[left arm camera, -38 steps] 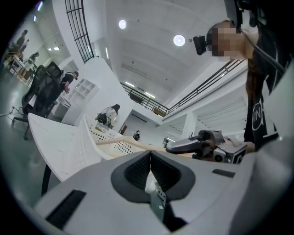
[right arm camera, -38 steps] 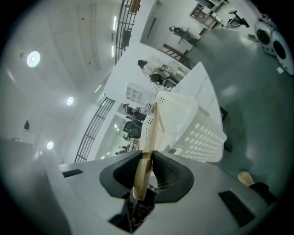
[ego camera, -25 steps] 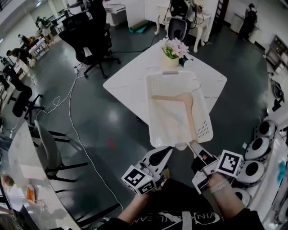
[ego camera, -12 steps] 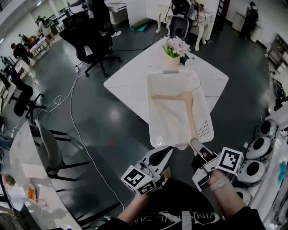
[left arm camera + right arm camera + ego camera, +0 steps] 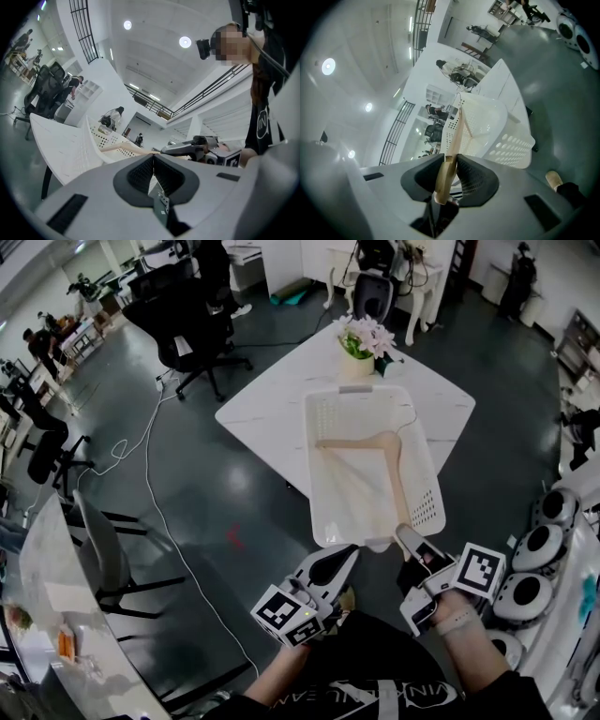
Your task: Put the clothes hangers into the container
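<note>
**Head view:** the wooden hanger (image 5: 375,448) lies in the white container (image 5: 323,512) on the table (image 5: 262,409) at 12 o'clock. One arm tip crosses the near rim into the right gripper (image 5: 406,538) at 5 o'clock.

**Left gripper view:** the left gripper (image 5: 153,160) has its jaws together and is empty.

**Right gripper view:** the jaws are narrow and opening, with the pads just touching the hanger's tip. This is probably the release, so the hanger is nearly delivered.

right claw (image 5: 451,158) opening, wooden hanger (image 5: 456,133) between jaws, white basket (image 5: 490,124)
</note>
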